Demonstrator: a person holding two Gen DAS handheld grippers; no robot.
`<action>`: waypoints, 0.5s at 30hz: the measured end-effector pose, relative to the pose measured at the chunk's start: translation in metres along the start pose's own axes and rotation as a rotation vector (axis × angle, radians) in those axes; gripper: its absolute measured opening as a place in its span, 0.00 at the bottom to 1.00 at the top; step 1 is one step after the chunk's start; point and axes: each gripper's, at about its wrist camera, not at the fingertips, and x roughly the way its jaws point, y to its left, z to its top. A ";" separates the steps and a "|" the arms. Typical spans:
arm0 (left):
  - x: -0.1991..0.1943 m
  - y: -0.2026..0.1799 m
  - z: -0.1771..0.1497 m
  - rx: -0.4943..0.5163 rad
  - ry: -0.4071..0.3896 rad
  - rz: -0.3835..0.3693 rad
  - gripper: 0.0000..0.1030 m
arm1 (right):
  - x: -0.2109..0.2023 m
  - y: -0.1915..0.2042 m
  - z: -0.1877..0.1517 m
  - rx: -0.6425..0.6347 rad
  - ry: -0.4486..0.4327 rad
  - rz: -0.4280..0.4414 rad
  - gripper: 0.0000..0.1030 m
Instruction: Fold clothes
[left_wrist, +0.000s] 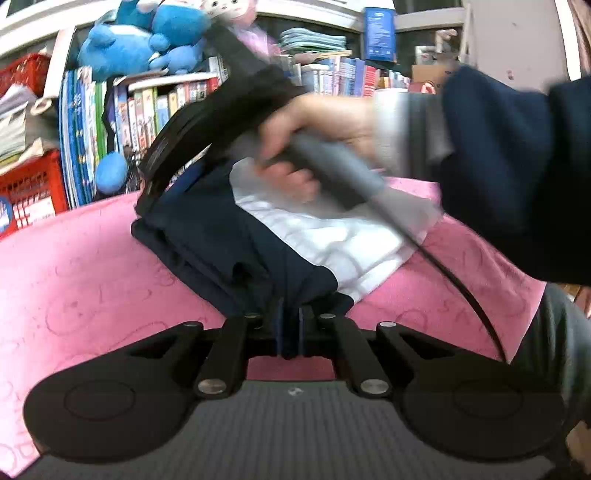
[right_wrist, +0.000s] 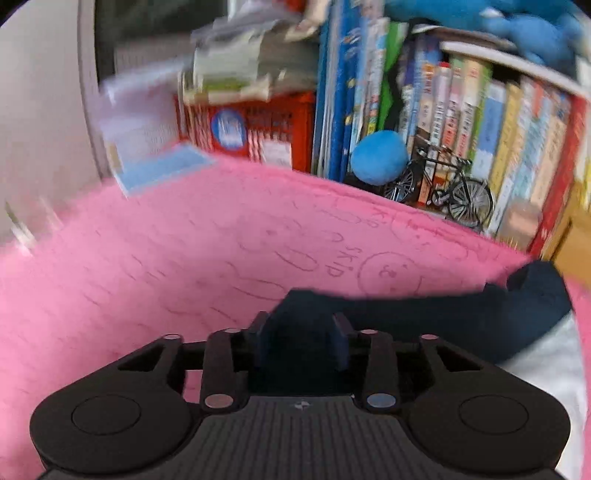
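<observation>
A navy and white garment (left_wrist: 229, 251) lies partly folded on the pink blanket (left_wrist: 92, 277). My left gripper (left_wrist: 290, 332) is shut on its near navy edge, and the cloth runs out from between the closed pads. A hand (left_wrist: 314, 122) in a dark sleeve holds my right gripper (left_wrist: 155, 195) at the garment's far left corner. In the right wrist view the right gripper (right_wrist: 300, 343) has its jaws standing apart, with a hump of the navy garment (right_wrist: 424, 317) between them. I cannot see the pads pressing on it. The white part (right_wrist: 554, 362) shows at the right edge.
Behind the blanket (right_wrist: 184, 258) stands a bookshelf of books (right_wrist: 461, 110) with a red crate (left_wrist: 33, 184), blue plush toys (left_wrist: 129, 44), a blue ball (right_wrist: 380, 157) and a model bicycle (right_wrist: 450, 184). A black cable (left_wrist: 461, 288) trails over the blanket's right side.
</observation>
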 end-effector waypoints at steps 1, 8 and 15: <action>0.000 0.000 0.001 -0.009 0.004 0.003 0.08 | -0.015 -0.005 -0.004 0.029 -0.019 0.029 0.55; 0.001 -0.009 0.003 0.000 0.023 0.046 0.09 | -0.118 -0.029 -0.083 -0.051 -0.067 -0.053 0.57; 0.002 -0.013 0.004 0.015 0.035 0.067 0.10 | -0.187 -0.060 -0.177 0.026 -0.046 -0.212 0.57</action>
